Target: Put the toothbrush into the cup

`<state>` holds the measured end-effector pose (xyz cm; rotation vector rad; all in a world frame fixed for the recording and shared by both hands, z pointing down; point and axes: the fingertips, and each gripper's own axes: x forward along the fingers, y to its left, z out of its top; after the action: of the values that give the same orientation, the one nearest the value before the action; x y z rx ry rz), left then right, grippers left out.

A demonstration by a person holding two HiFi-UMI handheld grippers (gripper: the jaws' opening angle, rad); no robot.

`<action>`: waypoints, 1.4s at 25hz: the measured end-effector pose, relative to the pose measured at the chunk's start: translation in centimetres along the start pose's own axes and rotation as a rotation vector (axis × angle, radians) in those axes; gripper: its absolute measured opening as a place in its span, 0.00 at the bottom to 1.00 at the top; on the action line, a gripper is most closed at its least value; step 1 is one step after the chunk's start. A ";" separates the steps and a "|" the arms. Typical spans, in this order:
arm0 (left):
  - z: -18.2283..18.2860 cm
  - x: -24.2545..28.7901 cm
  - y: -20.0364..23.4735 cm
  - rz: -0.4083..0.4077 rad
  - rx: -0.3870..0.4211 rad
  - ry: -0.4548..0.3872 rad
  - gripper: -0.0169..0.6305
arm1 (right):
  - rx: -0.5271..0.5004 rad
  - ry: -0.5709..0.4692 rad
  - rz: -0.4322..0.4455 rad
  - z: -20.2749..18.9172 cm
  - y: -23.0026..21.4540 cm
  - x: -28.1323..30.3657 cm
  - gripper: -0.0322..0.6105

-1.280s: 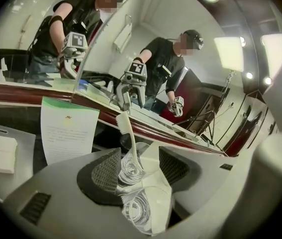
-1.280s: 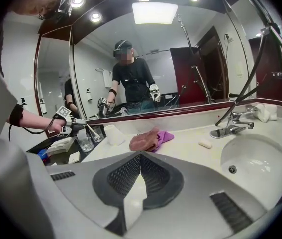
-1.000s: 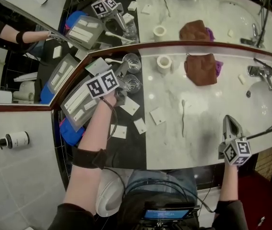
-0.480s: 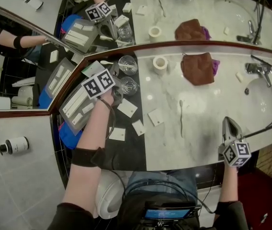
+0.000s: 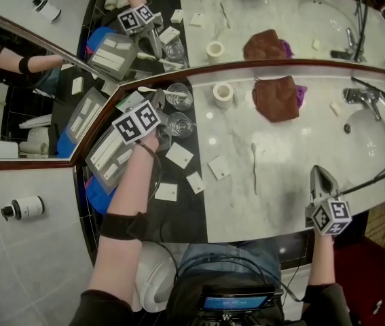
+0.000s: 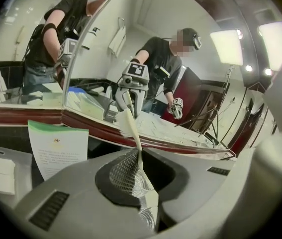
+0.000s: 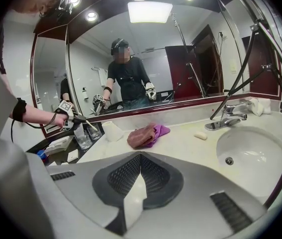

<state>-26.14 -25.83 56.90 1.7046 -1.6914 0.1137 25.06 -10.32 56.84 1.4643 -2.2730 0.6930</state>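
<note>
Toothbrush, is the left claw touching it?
Touching. The left gripper view shows the left claw, which has just been closing, pinching the toothbrush handle between its pads.

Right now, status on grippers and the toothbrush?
Left gripper jaws just closed onto toothbrush, brush end up. Right gripper shut, empty, near sink. Toothbrush not in glass cups yet; nothing seen blocking.

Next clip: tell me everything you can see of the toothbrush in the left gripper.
The toothbrush is cream-white and looks like plastic, with a slim neck and a small bristled head. The left gripper has just been closing, and its jaws now clamp the handle. The head sticks out beyond the jaws, tilted up and to the left in the left gripper view, with the bristles facing left. Only the jaws visibly touch it.
</note>
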 end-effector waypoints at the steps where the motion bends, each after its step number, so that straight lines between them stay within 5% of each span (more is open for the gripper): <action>1: 0.3 -0.3 -0.2 0.000 0.008 -0.004 0.08 | 0.002 -0.003 0.001 0.1 0.0 -0.1 0.07; 9: 2.5 -4.7 -4.4 -0.046 0.101 -0.018 0.08 | -0.003 -0.040 0.045 1.9 1.1 -0.4 0.07; 17: 0.5 -10.7 -10.0 -0.123 0.140 0.073 0.07 | -0.055 -0.069 0.127 4.2 3.5 -0.5 0.07; 27: -9.1 -14.8 -15.1 -0.242 0.173 0.361 0.07 | -0.124 -0.024 0.202 2.8 5.8 -0.6 0.07; 35: -18.8 -14.9 -17.2 -0.247 0.309 0.617 0.07 | -0.154 0.023 0.254 0.7 8.3 -0.2 0.07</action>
<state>-4.81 -5.42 55.66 1.8332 -1.0366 0.7358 17.57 -7.71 54.35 1.1048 -2.4595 0.5856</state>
